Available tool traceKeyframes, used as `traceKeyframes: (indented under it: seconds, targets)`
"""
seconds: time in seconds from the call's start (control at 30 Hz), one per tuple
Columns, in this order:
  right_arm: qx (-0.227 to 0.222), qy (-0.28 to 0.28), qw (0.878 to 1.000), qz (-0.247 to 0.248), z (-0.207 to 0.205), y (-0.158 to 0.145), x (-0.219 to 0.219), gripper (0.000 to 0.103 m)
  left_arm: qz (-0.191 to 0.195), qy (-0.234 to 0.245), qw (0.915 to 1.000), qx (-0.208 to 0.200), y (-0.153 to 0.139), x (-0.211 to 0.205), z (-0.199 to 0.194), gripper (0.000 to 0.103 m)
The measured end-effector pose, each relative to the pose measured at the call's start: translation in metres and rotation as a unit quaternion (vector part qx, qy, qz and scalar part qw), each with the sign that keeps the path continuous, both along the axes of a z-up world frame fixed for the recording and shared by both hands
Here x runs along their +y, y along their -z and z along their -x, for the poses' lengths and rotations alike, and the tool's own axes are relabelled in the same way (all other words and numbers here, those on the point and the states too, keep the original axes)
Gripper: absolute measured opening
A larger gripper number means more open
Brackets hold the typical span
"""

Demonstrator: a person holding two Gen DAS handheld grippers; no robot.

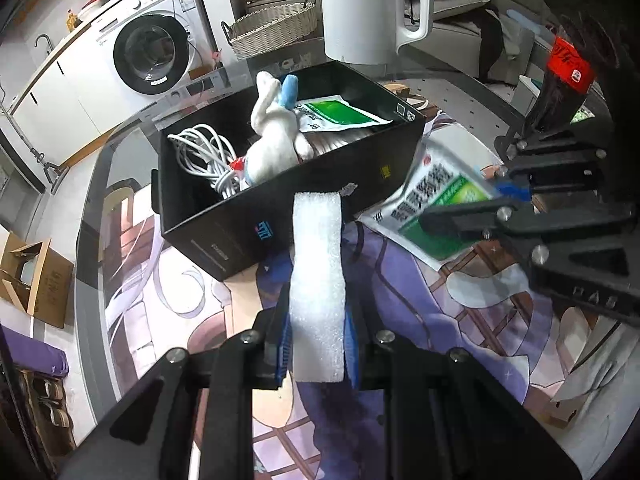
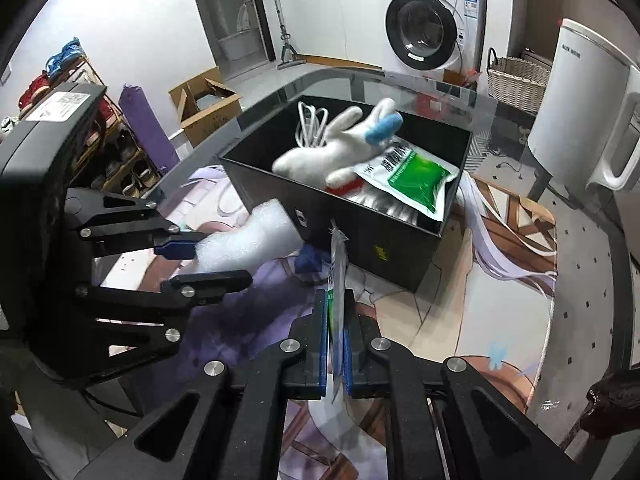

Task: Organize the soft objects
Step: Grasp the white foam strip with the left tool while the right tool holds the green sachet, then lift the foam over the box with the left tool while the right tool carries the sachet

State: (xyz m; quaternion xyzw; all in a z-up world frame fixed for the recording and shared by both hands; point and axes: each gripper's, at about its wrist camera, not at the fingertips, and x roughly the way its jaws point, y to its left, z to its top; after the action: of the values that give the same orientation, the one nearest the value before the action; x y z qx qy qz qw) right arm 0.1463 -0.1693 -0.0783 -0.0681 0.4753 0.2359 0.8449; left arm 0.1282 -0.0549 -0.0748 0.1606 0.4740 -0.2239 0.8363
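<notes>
Both claws are loaded just short of the open black cardboard box: left gripper clamps a white foam block, right gripper pinches a flat green-and-white sachet by its edge. Risks: foam snags the box's near wall, or the thin sachet slips out. Box already holds a white plush rabbit, so either could bounce out onto the desk.

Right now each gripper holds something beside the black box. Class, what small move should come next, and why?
Probably carry the foam strip in the left gripper forward over the box rim: it is clamped, just short of the wall, and soft things already lie inside.
</notes>
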Motion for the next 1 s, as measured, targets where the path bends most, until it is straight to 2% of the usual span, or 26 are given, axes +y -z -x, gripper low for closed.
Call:
traceKeyframes:
  seconds: [0.13,0.43,0.6,0.7,0.77,0.83,1.0]
  targets:
    - [0.003,-0.006,1.000,0.014,0.002,0.007,0.006,0.006,-0.007,0.000,1.0000,-0.002,0.001,0.000,0.001,0.020]
    - [0.000,-0.007,1.000,0.011,0.004,0.009,0.010,0.005,0.010,-0.006,0.9998,-0.015,-0.009,0.002,0.003,0.020]
    - [-0.028,-0.009,1.000,-0.001,0.011,-0.005,0.011,0.005,0.026,-0.010,0.9988,-0.040,-0.023,0.006,0.006,0.020]
    - [-0.060,-0.008,0.998,-0.014,0.017,-0.018,0.011,0.005,0.044,-0.017,0.9957,-0.080,-0.039,0.009,0.011,0.020]
    - [-0.092,-0.011,0.995,-0.028,0.024,-0.031,0.012,0.005,0.054,-0.023,0.9895,-0.132,-0.056,0.012,0.019,0.020]
    - [-0.133,-0.007,0.990,-0.036,0.032,-0.045,0.011,0.005,0.067,-0.030,0.9832,-0.167,-0.070,0.016,0.024,0.020]
    - [-0.244,0.008,0.967,-0.075,0.059,-0.082,0.006,0.005,0.097,-0.034,0.9584,-0.266,-0.099,0.027,0.045,0.020]
